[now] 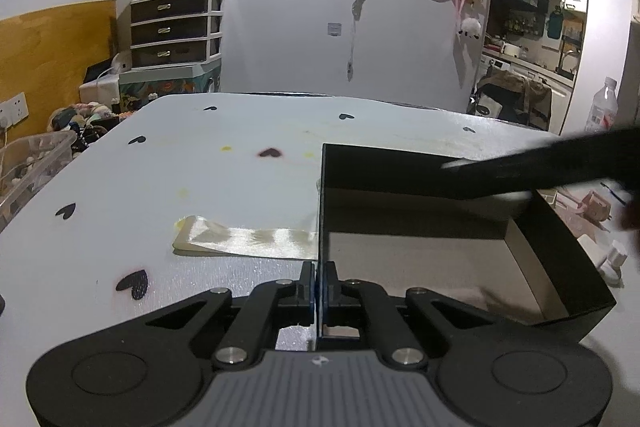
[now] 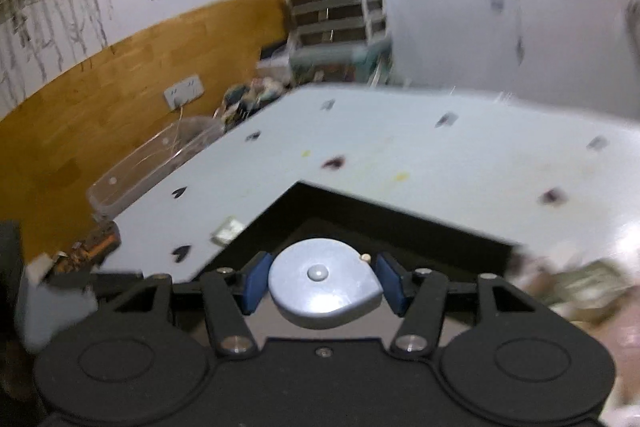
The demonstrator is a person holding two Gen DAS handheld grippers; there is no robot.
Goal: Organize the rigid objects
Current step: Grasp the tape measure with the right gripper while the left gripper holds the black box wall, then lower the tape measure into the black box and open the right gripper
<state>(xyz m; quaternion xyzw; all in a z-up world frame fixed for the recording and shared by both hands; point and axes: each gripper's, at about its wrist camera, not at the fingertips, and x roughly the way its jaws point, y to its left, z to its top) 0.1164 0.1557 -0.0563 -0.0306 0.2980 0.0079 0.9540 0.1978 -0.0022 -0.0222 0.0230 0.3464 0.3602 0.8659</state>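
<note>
An open black box (image 1: 420, 171) with a pale inside stands on the light blue table (image 1: 200, 187). My left gripper (image 1: 319, 287) is shut on the box's thin left wall, near its front corner. In the right wrist view, my right gripper (image 2: 320, 279) is shut on a round grey-blue tape measure (image 2: 320, 287), its blue pads (image 2: 256, 281) pressing both sides. It hangs above the box's (image 2: 360, 211) near corner. This view is blurred by motion. In the left wrist view, a dark blurred bar (image 1: 560, 163) reaches over the box from the right.
A flat clear packet (image 1: 244, 239) lies on the table just left of the box. A clear plastic bin (image 1: 32, 163) sits off the table's left edge. A plastic bottle (image 1: 602, 107) and small white items (image 1: 612, 259) are right of the box. Drawers (image 1: 176, 27) stand behind.
</note>
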